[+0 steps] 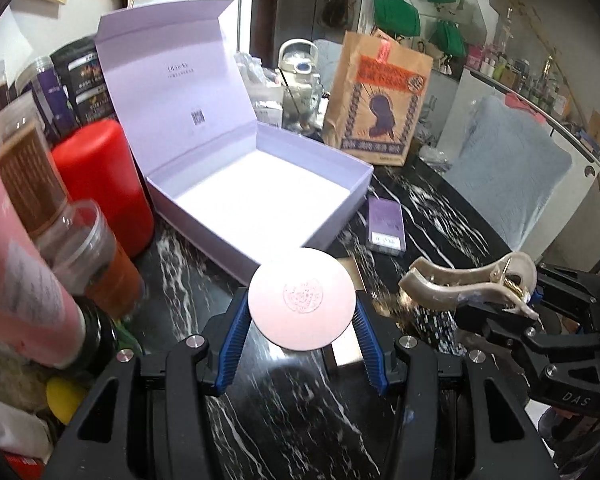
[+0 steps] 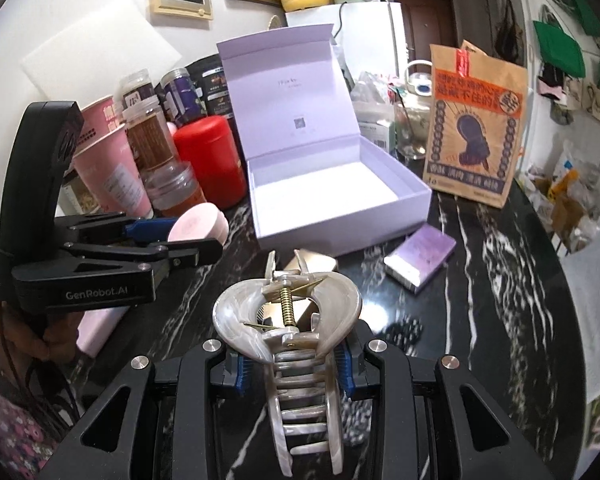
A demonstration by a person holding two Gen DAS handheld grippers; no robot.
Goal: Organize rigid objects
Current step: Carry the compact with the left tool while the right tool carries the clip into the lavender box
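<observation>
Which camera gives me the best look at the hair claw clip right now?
The right wrist view: the hair claw clip sits centred, gripped between the right gripper pads, with spring and teeth clear. The left wrist view shows the clip only side-on at the right edge, partly blurred.

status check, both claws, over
Left claw shut on pink round compact. Right claw shut on pearly hair clip. Lilac box open, empty; path to it clear.
</observation>
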